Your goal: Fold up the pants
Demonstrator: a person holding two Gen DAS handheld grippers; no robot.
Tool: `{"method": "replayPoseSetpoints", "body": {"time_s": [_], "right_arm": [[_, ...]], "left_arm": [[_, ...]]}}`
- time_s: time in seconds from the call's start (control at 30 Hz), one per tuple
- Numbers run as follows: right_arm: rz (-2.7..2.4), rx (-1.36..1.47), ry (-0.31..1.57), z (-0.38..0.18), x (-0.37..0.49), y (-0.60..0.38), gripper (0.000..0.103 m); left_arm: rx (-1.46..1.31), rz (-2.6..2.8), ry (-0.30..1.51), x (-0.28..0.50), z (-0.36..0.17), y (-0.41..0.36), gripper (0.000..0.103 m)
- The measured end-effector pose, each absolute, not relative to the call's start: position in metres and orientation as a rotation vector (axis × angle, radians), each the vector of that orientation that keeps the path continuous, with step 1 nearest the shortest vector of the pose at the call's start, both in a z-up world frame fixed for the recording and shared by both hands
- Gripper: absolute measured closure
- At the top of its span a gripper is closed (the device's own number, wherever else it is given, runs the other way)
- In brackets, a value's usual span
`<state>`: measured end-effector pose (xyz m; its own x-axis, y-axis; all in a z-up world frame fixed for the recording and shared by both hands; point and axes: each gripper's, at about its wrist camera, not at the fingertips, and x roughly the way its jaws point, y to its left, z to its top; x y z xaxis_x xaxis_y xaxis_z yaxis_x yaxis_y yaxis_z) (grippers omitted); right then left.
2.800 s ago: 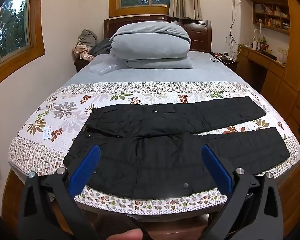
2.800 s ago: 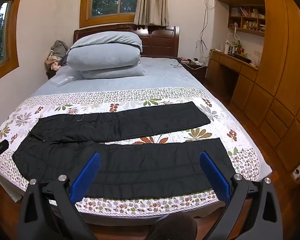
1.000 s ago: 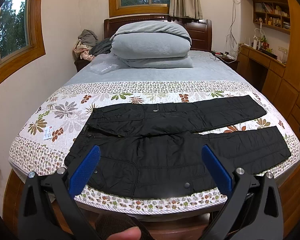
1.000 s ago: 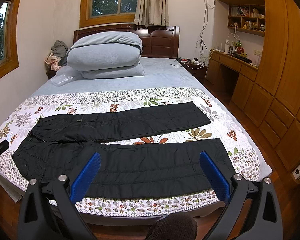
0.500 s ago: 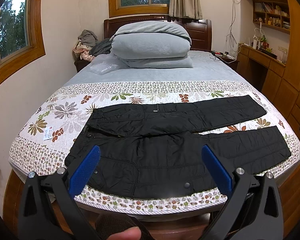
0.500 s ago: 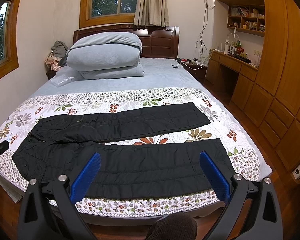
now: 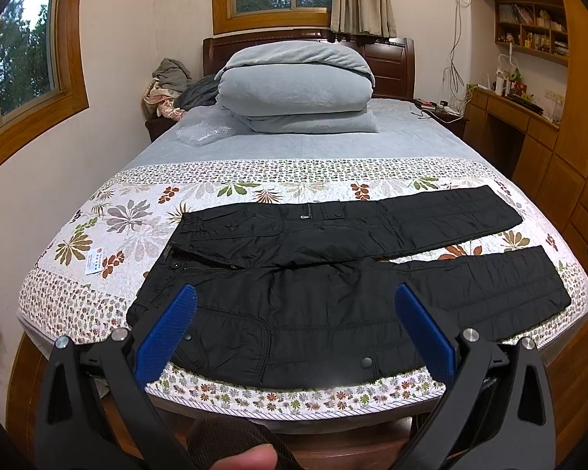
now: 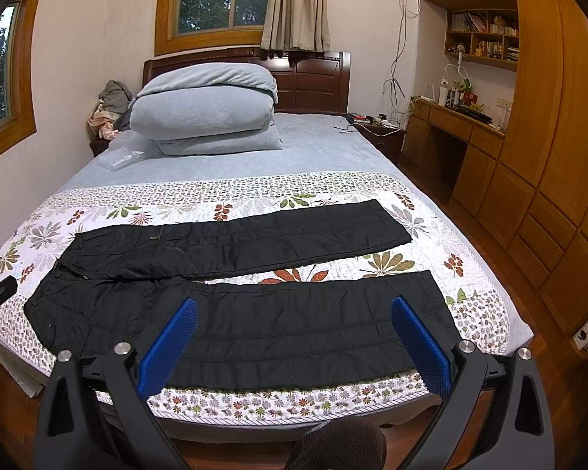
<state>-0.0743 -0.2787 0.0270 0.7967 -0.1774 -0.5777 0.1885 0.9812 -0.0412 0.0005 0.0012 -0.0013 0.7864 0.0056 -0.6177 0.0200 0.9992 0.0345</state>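
Slippage is the main risk judged here; the pants (image 7: 333,293) are of a black, smooth, lightly padded cloth with stitched seams, and such cloth may slide out from between the blue ribbed pads if only a thin edge is taken. A second risk is that only the top layer is pinched, so that the layers part when the leg is lifted; a third is that the flowered quilt (image 7: 254,192) under the pants is caught together with them, since the near leg lies close to the quilt's front border. The pants are spread flat on the bed (image 8: 325,149), just ahead of both grippers, with the two legs parted in a narrow V; the waist is ahead and to the left of the left gripper (image 7: 292,325), the near leg runs across in front of the right gripper (image 8: 292,329). Both grippers are held released, wide apart, grasping nothing and not touching the cloth. The quilt is soft and quilted; the folded grey duvet (image 7: 298,86) far ahead is thick and rounded.
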Motion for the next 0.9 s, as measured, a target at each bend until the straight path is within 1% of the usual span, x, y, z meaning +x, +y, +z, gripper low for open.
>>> {"method": "replayPoseSetpoints", "body": {"time_s": [0.9], "right_arm": [[-0.199, 0.019, 0.617, 0.0272, -0.0741, -0.2779, 0.003]], "left_arm": [[0.042, -0.007, 0.666, 0.0003, -0.0016, 0.0003, 0.002]]}}
